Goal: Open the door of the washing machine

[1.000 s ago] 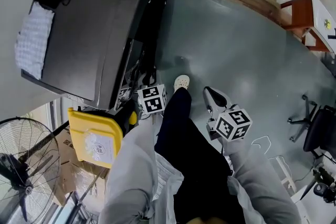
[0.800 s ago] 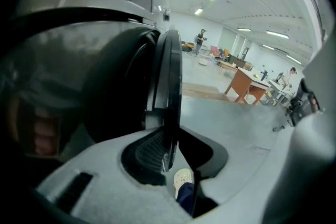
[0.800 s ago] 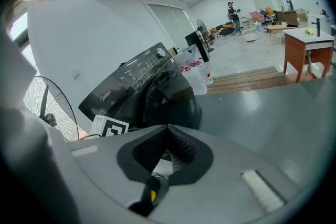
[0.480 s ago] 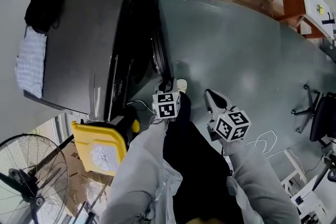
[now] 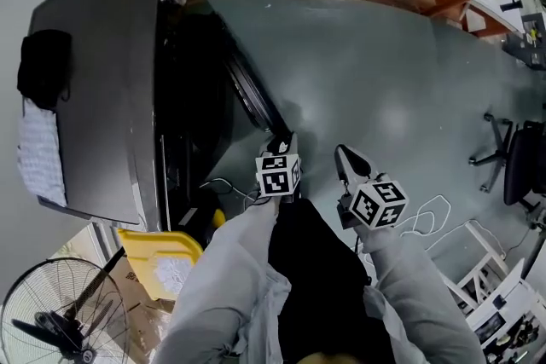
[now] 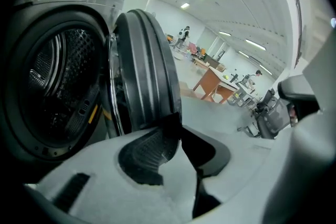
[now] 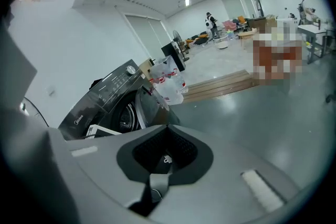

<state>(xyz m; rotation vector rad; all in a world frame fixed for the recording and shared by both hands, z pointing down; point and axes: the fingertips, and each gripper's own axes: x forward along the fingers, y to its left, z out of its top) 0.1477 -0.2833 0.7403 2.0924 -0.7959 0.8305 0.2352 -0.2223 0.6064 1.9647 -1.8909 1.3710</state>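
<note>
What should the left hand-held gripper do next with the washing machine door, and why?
Probably let go and back away. The door already stands swung out from the washing machine, with the drum showing. The left hand-held gripper sits at the door's lower edge, its jaws opening with the rim at their tips, so the pull looks finished.
</note>
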